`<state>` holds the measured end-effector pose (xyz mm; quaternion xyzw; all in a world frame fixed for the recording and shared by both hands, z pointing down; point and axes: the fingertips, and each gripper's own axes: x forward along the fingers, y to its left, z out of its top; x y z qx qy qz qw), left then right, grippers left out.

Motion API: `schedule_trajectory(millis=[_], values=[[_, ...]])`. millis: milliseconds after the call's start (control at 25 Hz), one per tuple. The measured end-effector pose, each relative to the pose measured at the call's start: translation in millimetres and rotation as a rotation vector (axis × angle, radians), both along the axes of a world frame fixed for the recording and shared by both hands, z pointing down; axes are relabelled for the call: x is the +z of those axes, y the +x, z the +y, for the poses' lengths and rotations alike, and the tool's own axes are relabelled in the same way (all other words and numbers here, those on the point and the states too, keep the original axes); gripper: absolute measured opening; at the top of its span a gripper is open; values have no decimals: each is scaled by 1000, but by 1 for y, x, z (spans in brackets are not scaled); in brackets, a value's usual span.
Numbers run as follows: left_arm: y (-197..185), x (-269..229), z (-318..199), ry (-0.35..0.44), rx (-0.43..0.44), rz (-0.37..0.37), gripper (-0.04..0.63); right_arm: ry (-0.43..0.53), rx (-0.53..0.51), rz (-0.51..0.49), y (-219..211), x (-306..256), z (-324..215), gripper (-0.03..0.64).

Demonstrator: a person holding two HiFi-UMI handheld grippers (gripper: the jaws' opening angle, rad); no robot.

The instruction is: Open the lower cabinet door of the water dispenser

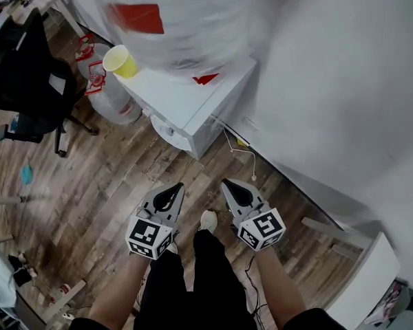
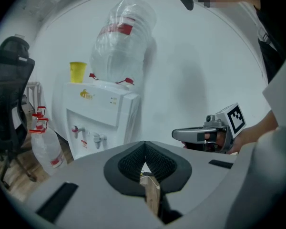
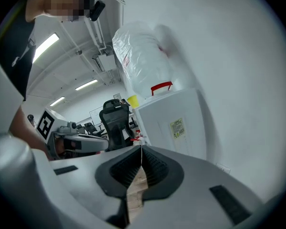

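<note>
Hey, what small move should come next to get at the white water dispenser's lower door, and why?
Probably carry the left gripper forward and down toward the front of the white water dispenser, parting its jaws. Both it and the right gripper are shut, empty and short of the dispenser; the left gripper view faces its tap side.

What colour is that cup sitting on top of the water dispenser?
Yellow. The cup shows best in the head view, on the dispenser.
</note>
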<state>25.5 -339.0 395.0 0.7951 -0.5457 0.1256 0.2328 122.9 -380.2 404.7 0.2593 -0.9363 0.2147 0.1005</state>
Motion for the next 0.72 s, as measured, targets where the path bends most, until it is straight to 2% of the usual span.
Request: schedule_trajectory(millis=[320,720], values=[[-18,98,-9,23,-24,28,14,40,31,-8,-12,94,-18,23],[-33,226,-20,94,26,9,14,96,47,13,-32,221,-25,23]])
